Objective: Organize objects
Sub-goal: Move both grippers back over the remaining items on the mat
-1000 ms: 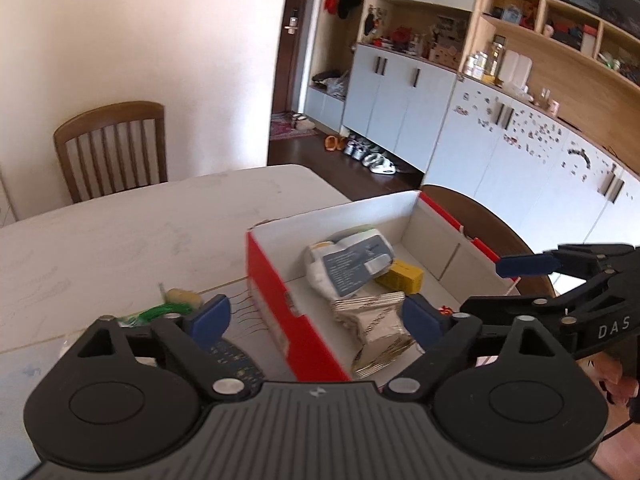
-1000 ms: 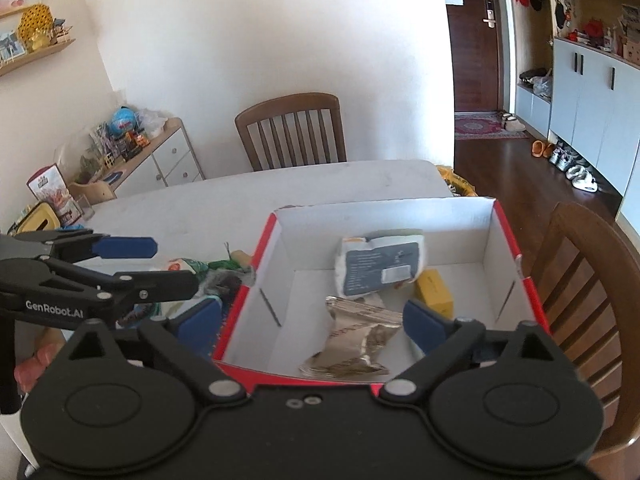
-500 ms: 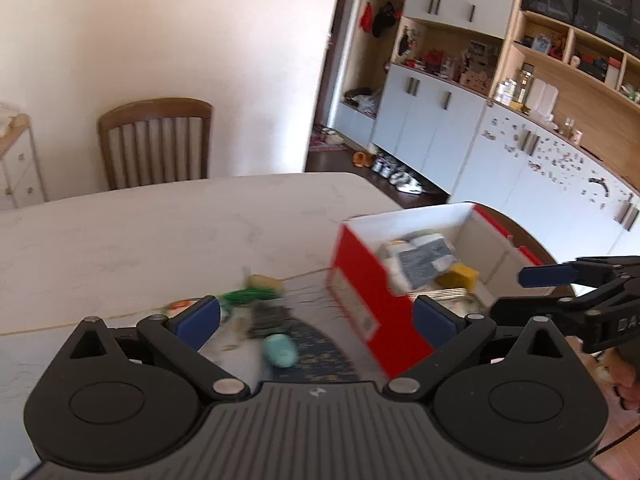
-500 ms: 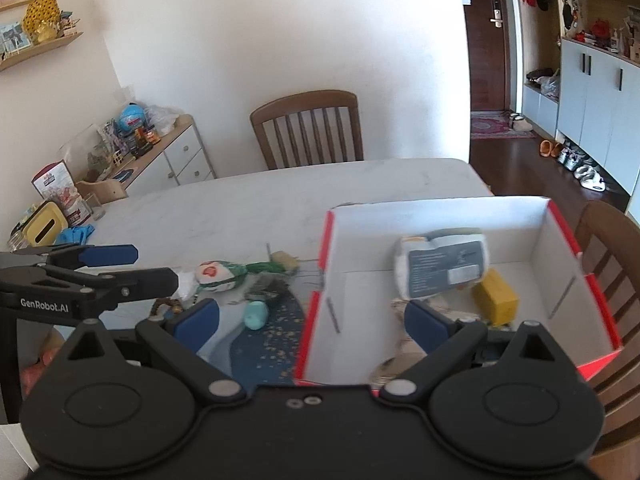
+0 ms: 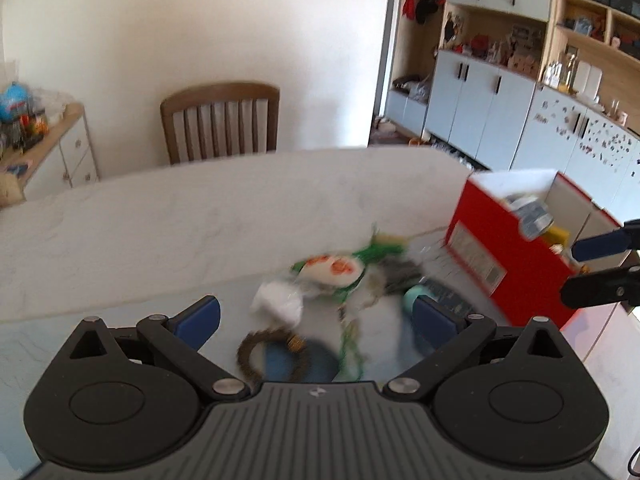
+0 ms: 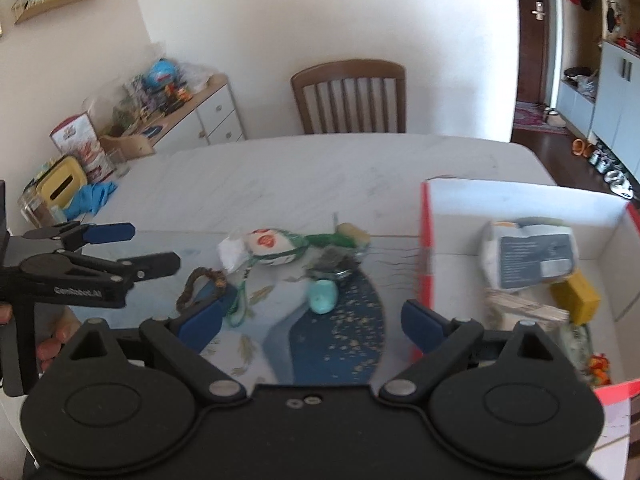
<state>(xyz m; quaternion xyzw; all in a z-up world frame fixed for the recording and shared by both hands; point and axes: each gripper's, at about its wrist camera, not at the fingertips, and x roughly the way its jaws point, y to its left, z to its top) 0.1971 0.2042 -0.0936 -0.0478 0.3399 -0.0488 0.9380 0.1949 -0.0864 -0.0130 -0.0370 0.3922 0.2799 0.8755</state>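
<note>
Matt cardboard box [image 6: 520,200], wooden chair [image 6: 348,96]

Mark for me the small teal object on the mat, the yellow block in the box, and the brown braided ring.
small teal object [image 6: 323,297]: right wrist view, middle of its rounded top.
yellow block [image 6: 576,298]: right wrist view, its upper face, inside the red box.
brown braided ring [image 6: 192,285]: right wrist view, left side of the loop.

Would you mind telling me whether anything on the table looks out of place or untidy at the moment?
Yes. A loose cluster lies on the table left of the red box rather than inside it: a white and green packet, a teal egg-shaped item, a brown braided ring and a dark wrapper. Nothing looks spilled or damaged.
</note>
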